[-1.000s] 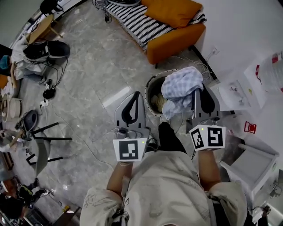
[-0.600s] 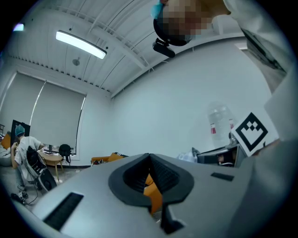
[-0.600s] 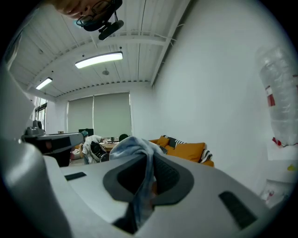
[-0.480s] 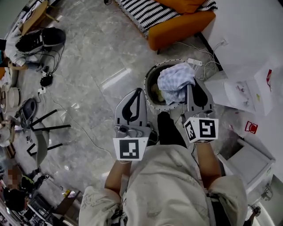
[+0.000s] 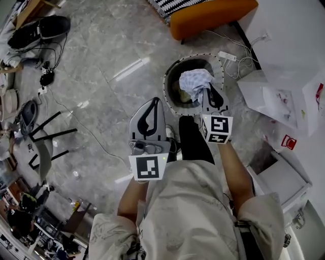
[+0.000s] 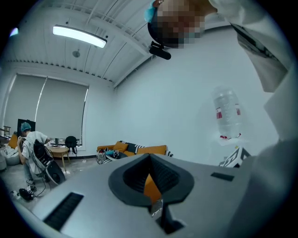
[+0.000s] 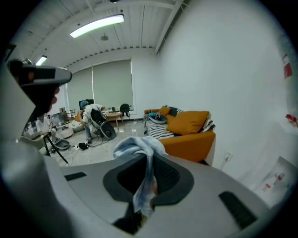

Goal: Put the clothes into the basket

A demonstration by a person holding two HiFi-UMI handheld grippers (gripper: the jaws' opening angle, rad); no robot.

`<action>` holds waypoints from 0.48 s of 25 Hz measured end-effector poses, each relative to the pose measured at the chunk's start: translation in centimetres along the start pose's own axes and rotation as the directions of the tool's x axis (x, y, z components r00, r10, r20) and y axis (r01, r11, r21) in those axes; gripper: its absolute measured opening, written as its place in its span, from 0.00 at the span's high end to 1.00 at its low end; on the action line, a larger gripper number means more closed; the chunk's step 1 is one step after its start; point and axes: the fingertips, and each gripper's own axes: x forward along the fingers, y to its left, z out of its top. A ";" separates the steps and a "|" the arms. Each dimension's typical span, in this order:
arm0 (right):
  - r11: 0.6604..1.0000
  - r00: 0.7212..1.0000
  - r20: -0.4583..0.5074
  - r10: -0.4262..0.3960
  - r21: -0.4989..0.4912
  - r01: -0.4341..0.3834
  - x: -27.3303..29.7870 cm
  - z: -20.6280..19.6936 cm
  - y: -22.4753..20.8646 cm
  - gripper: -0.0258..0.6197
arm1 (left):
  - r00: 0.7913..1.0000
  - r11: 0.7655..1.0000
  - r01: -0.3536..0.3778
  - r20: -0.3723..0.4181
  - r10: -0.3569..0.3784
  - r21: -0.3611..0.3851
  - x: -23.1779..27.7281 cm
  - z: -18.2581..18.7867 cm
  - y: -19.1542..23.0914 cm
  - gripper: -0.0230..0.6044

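Two hand-held grippers reach forward from a person seen from above. The right gripper (image 7: 148, 156) has its jaws closed on a pale blue checked cloth (image 7: 136, 148). In the right gripper view the fabric is pinched between the jaws, bunches up past their tips, and trails back through the gap as a thin strip. In the head view the right gripper (image 5: 207, 91) points into the mouth of a round dark basket (image 5: 170, 77) with a dotted white rim. The cloth (image 5: 194, 81) hangs as a crumpled bundle over the opening, and I cannot tell whether it touches the pale things already lying inside. The left gripper (image 6: 150, 160) holds nothing. Its jaws meet at the tips, and only a sliver of orange shows through the gap behind them. In the head view the left gripper (image 5: 154, 101) sits over bare marble floor (image 5: 101, 61), near the basket's left side but apart from it. Each gripper carries a cube with black square markers at its near end, above the person's forearms and light shirt. Beyond the basket stands an orange sofa (image 5: 213, 12) with a striped blanket at its edge. White cables and a power strip (image 5: 227, 56) lie between the sofa and the basket. Just right of the basket is a white bag (image 5: 284, 96). Off to the left, well apart, are black stands, cables and dark shoes on the floor.
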 end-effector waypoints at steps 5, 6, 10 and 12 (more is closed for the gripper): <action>1.000 0.985 -0.170 -0.002 0.024 0.006 5.0 -7.6 -0.6 0.92 | 0.999 1.000 -0.013 -0.031 0.012 -0.018 0.3 -1.4 0.3 0.96; 1.000 0.980 -0.200 0.000 0.029 0.006 5.8 -8.9 -0.7 0.92 | 0.999 1.000 -0.015 -0.035 0.014 -0.021 0.4 -1.5 0.3 0.96; 1.000 0.954 -0.299 0.012 0.025 -0.005 8.4 -13.1 -1.0 0.92 | 0.999 1.000 -0.017 -0.042 0.016 -0.026 0.6 -1.7 0.0 0.96; 1.000 0.937 -0.350 0.012 0.019 -0.006 9.6 -14.9 -1.2 0.92 | 0.999 0.999 -0.017 -0.048 0.015 -0.029 0.8 -2.0 -0.1 0.96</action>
